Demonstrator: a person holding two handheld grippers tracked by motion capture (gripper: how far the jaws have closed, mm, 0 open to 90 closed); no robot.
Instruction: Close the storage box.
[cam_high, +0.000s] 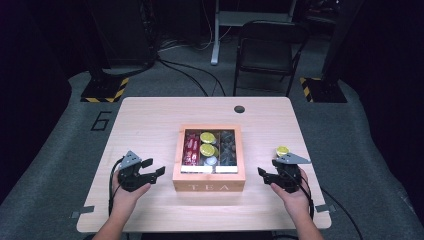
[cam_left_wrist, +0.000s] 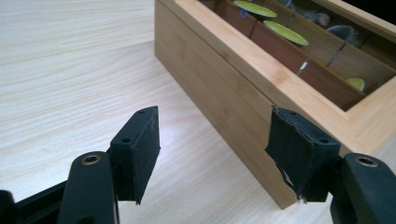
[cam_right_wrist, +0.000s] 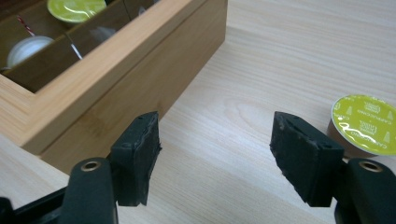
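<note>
A wooden box marked TEA (cam_high: 209, 186) stands mid-table, its glass-lidded compartments holding red packets, yellow-green capsules (cam_high: 207, 137) and dark items. My left gripper (cam_high: 156, 168) sits on the table left of the box, open, jaws empty and pointing at the box's side wall (cam_left_wrist: 224, 98). My right gripper (cam_high: 263, 174) rests right of the box (cam_right_wrist: 126, 70), open with bare table between its pads. A loose yellow-green capsule (cam_high: 282, 150) lies just beyond the right hand; in the right gripper view this capsule (cam_right_wrist: 364, 122) sits beside the right-hand pad (cam_right_wrist: 303, 158).
The light wooden table (cam_high: 150, 115) has a round cable hole (cam_high: 239, 109) at the back. Beyond the table stand a dark folding chair (cam_high: 267, 50) and stand bases with yellow-black tape (cam_high: 105, 90). Bare tabletop lies on both sides of the box.
</note>
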